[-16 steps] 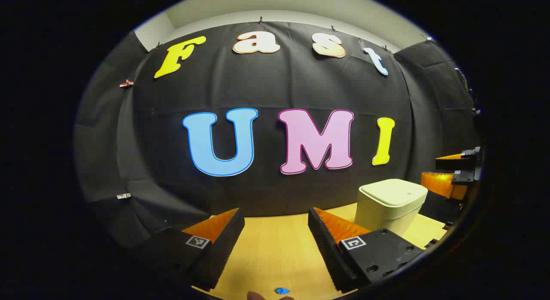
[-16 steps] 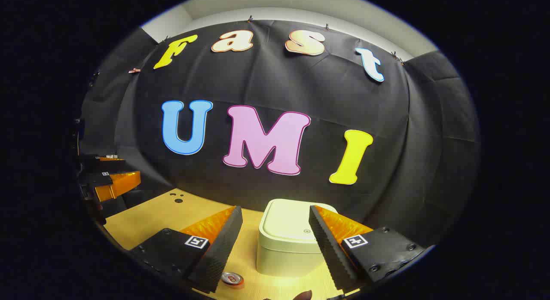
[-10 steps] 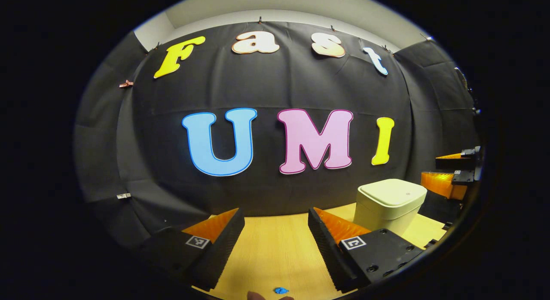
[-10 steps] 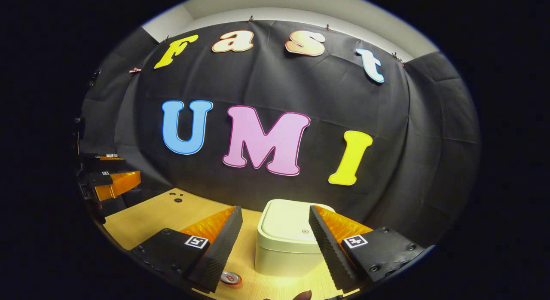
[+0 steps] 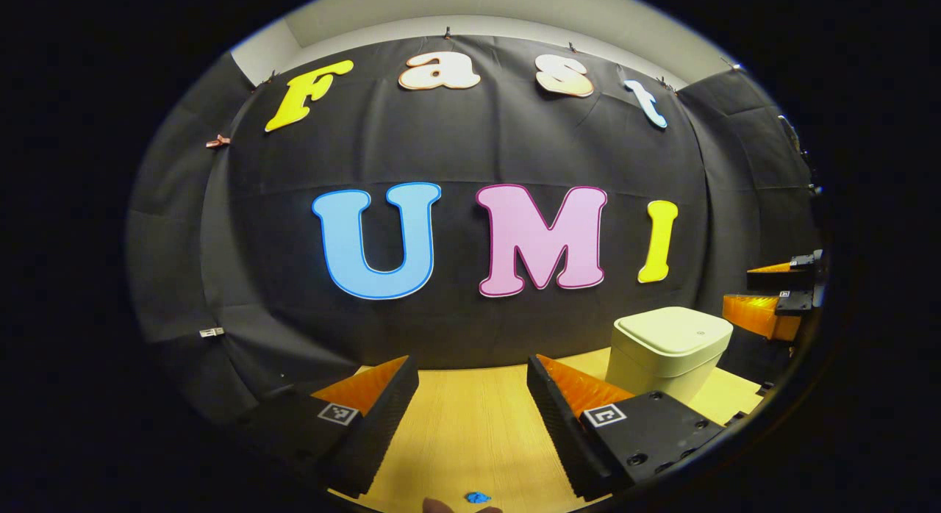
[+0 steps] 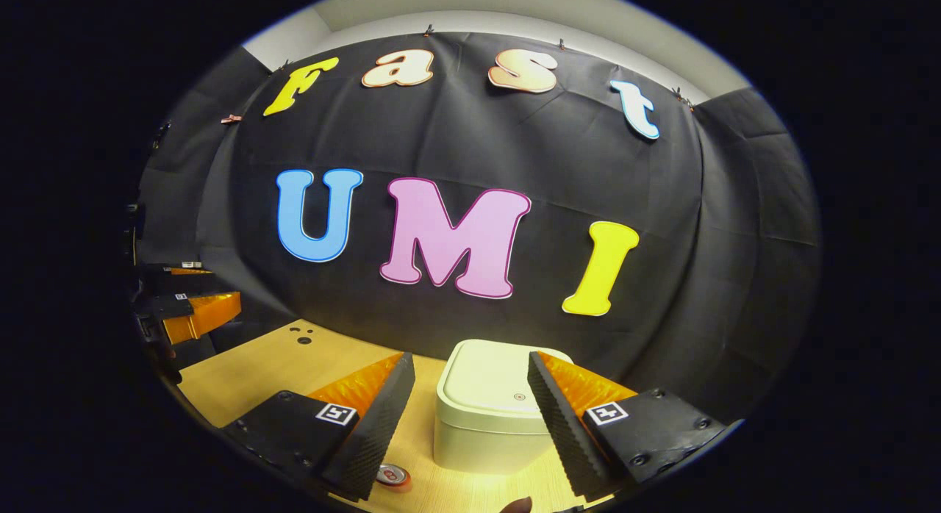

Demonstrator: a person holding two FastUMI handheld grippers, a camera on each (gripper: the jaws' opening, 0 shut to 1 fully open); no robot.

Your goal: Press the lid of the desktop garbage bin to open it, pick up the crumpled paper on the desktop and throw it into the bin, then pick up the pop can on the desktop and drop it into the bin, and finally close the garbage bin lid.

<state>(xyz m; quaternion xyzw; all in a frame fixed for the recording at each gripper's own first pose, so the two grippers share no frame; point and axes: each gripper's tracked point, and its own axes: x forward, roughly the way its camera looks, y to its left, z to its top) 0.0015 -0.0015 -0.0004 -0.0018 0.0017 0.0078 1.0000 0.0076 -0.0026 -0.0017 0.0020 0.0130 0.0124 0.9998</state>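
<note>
Desk (image 5: 470, 425) of pale wood carries everything. In the left gripper view, the left gripper (image 5: 473, 370) hangs with fingers wide apart, holding nothing; crumpled paper (image 5: 478, 497) lies at 6 o'clock, the closed bin (image 5: 665, 351) at 3 o'clock. In the right gripper view, the right gripper (image 6: 471, 366) gapes empty, pop can (image 6: 393, 476) at 7 o'clock.

**Claw status: both spread, nothing held**

The left claw (image 5: 470, 395) is held level, its fingers parted wide with nothing between them. The right claw (image 6: 470, 392) is likewise spread and holds nothing. The left claw is also seen from the right gripper view, farther off at the left edge (image 6: 192, 301), fingers parted.
</note>
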